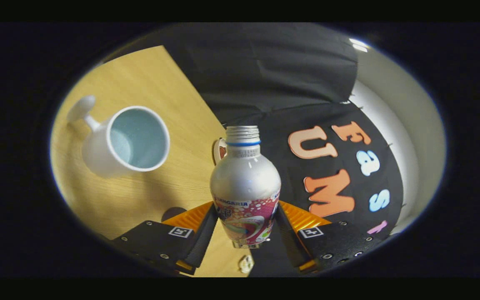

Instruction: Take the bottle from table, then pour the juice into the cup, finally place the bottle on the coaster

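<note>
Bottle (pixel 245 183) clamped in tongs (pixel 246 221) above wooden table (pixel 148 83), booth wall behind.

Jaws clamped tight, tilted sideways

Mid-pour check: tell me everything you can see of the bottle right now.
The bottle looks like silver metal, with a threaded neck, a blue ring below the threads and a colourful printed wrap around its lower body. Its cap is off. It is clamped between the jaws of the gripper, which press on the wrapped part from both sides. It is held over the wooden table, apart from the white cup beyond it.
</note>
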`<state>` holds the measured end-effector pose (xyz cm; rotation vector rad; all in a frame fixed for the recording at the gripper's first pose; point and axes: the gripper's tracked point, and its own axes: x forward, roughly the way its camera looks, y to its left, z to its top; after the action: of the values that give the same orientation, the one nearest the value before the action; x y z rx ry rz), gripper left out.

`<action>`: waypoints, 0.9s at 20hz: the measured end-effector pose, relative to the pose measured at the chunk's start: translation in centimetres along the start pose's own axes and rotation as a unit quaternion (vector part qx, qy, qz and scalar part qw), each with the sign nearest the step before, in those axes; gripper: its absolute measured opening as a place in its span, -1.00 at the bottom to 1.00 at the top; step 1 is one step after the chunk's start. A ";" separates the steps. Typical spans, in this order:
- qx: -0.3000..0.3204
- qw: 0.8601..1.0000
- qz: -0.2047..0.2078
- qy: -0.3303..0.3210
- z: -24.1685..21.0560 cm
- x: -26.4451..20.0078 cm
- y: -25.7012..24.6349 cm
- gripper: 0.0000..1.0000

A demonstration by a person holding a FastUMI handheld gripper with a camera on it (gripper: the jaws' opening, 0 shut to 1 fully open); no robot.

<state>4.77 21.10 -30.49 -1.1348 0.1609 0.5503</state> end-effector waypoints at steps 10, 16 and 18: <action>0.388 0.921 0.034 0.008 -2.6 2.1 -1.8 0.57; 0.533 0.843 0.057 0.044 -5.3 4.9 -0.7 0.57; 0.543 0.836 0.060 0.053 -6.0 5.0 0.2 0.57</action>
<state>9.86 17.51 -35.14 -0.0322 0.5653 0.3964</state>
